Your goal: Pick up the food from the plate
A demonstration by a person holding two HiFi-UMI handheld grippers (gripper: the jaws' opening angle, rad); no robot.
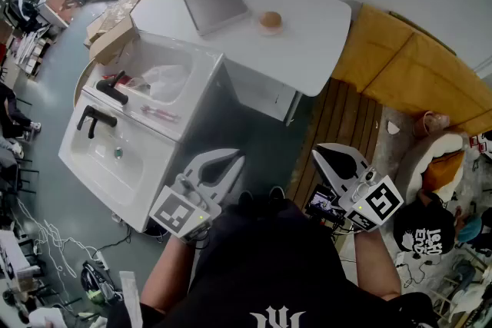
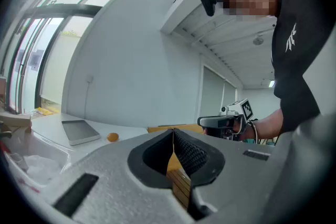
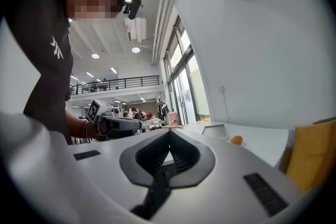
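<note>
A round, orange-brown piece of food (image 1: 270, 18) sits on a small white plate (image 1: 270, 30) on the white table (image 1: 315, 34), far ahead of me. The left gripper view shows the food (image 2: 112, 137) small in the distance, and the right gripper view shows it too (image 3: 237, 139). My left gripper (image 1: 237, 157) (image 2: 172, 131) is shut and empty, held low near my body. My right gripper (image 1: 319, 152) (image 3: 169, 132) is also shut with nothing between its jaws. Both are well short of the table.
A grey tray (image 1: 215, 4) lies on the table beside the plate. A white sink unit (image 1: 115, 157) with black taps and a plastic bag (image 1: 165, 81) stands at the left. Yellow cushions (image 1: 415, 65) are at the right, with wooden slats (image 1: 350, 123) below the table's edge.
</note>
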